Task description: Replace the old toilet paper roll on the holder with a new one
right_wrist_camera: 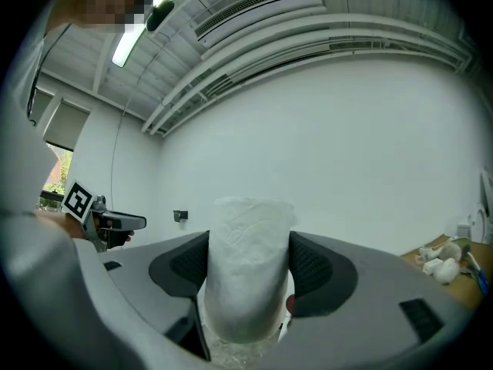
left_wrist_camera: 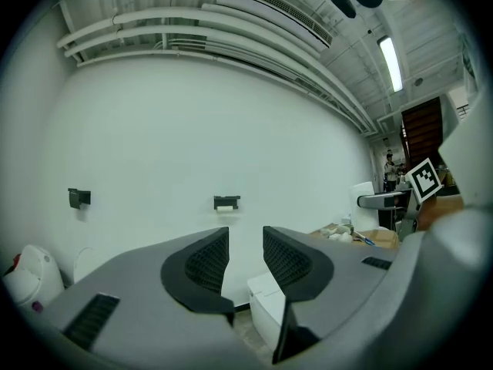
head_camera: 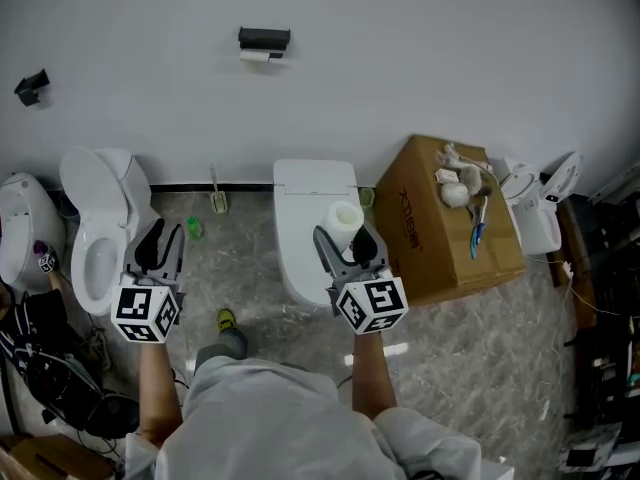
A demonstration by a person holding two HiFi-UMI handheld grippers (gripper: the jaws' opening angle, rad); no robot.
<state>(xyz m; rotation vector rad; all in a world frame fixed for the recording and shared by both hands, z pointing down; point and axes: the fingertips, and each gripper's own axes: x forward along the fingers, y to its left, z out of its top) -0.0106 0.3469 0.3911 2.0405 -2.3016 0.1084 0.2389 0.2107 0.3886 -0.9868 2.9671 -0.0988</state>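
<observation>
A black paper holder [head_camera: 264, 38] is fixed high on the white wall, with a thin old roll [head_camera: 256, 56] under it; it also shows small in the left gripper view as the holder [left_wrist_camera: 226, 202]. My right gripper [head_camera: 347, 243] is shut on a full white toilet paper roll [head_camera: 346, 216], upright between the pads and filling the jaws as the roll [right_wrist_camera: 248, 268]. My left gripper [head_camera: 160, 248] is open and empty, its fingers [left_wrist_camera: 202, 264] a small way apart. Both grippers are held level, well short of the wall.
A white toilet [head_camera: 95, 228] stands at the left and a closed white one [head_camera: 312, 198] in the middle. A cardboard box [head_camera: 430, 238] with small items stands to the right. A second black fitting [head_camera: 32, 86] is on the wall far left.
</observation>
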